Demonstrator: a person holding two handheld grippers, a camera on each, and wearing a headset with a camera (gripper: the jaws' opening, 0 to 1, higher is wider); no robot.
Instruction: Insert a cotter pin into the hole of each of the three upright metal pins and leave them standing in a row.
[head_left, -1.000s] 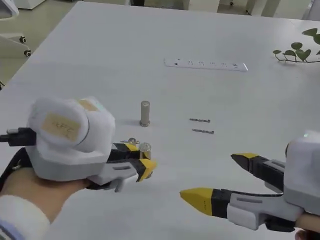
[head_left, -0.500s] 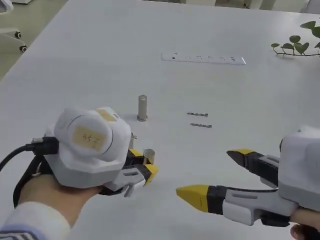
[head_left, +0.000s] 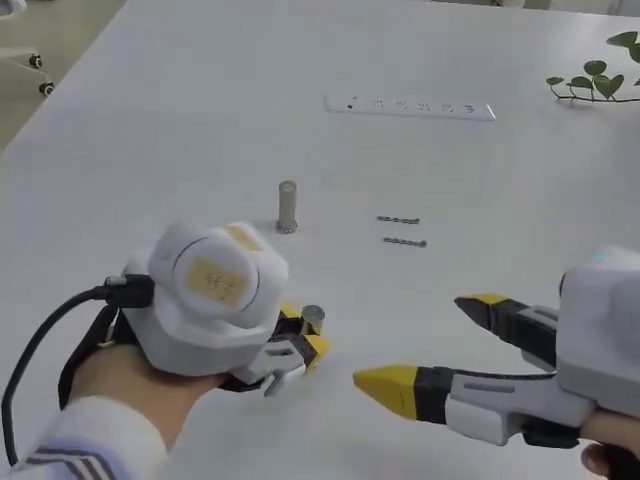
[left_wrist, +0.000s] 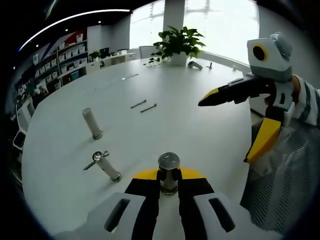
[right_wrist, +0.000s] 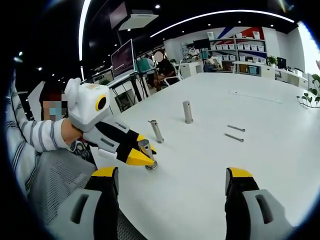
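Note:
My left gripper (head_left: 308, 338) is shut on a short steel pin (head_left: 313, 318), held upright at the table's near side; its jaws clamp the pin's shaft (left_wrist: 169, 172). Just left of it stands a second pin with a cotter pin through its top (left_wrist: 106, 166). A bare third pin (head_left: 288, 207) stands farther back. Two loose cotter pins (head_left: 398, 219) (head_left: 404, 242) lie to that pin's right. My right gripper (head_left: 430, 345) hovers open and holds nothing, right of the held pin. In the right gripper view the left gripper (right_wrist: 142, 152) holds the pin (right_wrist: 146, 154) ahead of the right gripper (right_wrist: 172, 175).
A white power strip (head_left: 410, 106) lies across the far side of the white table (head_left: 180, 120). A leafy plant (head_left: 590, 85) sits at the far right edge. Bare tabletop stretches between the pins and the right gripper.
My left gripper has carried the held pin nearer to me and a little right, away from the bare far pin. The right gripper has hardly moved.

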